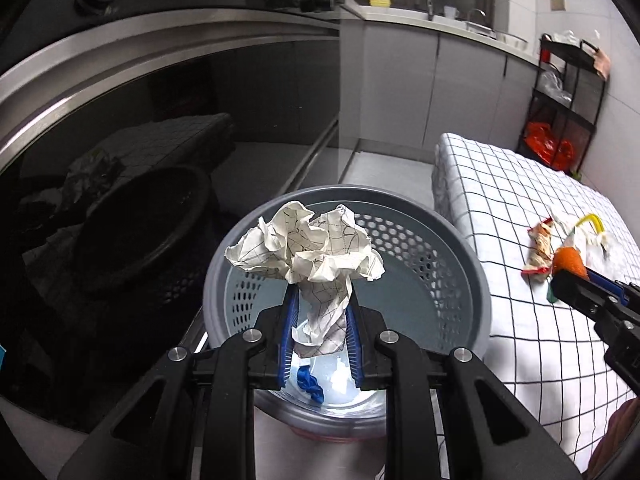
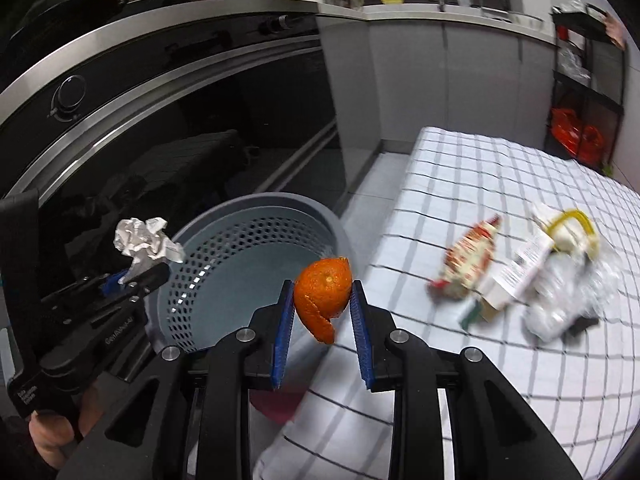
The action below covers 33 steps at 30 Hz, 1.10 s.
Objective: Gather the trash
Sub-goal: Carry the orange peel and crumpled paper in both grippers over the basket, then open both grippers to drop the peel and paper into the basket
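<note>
Between the blue pads of the left tool (image 1: 320,300) a crumpled sheet of grid-lined paper (image 1: 312,248) is pinched by its lower end, its bunched top spreading beyond the fingertips. Directly beneath and ahead of this tool a grey perforated waste basket (image 1: 420,256) is seen, with a blue scrap (image 1: 310,384) and pale wrappings lying at its bottom. Off to the right of the left tool, the checked worktop (image 1: 520,208) is covered with further rubbish.

Between the pads of the right tool (image 2: 322,300) an orange peel (image 2: 324,292) is gripped, held over the gap where the basket rim (image 2: 280,200) meets the worktop edge (image 2: 440,184). Further right of this tool, a red-and-white snack wrapper (image 2: 470,256), a small carton (image 2: 516,276) and a crushed clear plastic bottle (image 2: 560,296) are lying close together on the checked cloth, though blurred. The left tool (image 2: 140,272) is visible to the left, paper (image 2: 144,238) clamped over the basket's near rim.
</note>
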### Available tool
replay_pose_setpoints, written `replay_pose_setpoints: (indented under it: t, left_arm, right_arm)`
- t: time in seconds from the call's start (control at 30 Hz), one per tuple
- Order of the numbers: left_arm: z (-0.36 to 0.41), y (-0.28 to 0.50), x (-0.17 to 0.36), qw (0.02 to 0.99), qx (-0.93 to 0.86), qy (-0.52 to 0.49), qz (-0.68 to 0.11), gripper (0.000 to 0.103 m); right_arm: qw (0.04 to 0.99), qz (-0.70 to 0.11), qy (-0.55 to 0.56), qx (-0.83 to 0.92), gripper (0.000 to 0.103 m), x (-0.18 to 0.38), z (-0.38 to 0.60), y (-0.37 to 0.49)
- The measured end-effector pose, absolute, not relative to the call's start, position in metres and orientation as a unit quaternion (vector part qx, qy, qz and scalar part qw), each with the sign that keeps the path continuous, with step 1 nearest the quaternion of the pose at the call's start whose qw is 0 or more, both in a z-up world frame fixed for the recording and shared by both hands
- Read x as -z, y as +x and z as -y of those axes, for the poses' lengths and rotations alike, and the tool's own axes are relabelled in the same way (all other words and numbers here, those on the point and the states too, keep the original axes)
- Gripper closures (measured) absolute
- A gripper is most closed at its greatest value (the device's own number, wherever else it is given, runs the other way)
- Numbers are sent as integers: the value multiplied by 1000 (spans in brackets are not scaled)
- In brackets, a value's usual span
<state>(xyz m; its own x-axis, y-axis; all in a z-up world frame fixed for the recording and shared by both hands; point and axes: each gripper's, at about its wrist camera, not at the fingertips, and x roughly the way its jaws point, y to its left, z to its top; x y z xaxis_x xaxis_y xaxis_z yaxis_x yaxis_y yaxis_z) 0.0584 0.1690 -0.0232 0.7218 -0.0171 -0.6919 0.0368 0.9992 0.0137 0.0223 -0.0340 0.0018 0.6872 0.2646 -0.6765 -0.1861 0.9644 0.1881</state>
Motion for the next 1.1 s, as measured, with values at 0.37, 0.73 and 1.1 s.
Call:
replay_pose_setpoints:
  t: [0.37, 0.73, 1.1]
  left_arm:
    - [-188, 72, 33, 918, -5, -10, -395, 80]
    - [-189, 75, 32, 918, -1, -19, -397, 75]
    - [-192, 73, 29, 921, -2, -28, -390, 51]
  right_arm:
    - [904, -395, 33, -160, 76, 13, 2, 51]
    - [902, -399, 26, -162, 73, 17, -2, 60]
    - [911, -381, 31, -156, 43, 12, 4, 57]
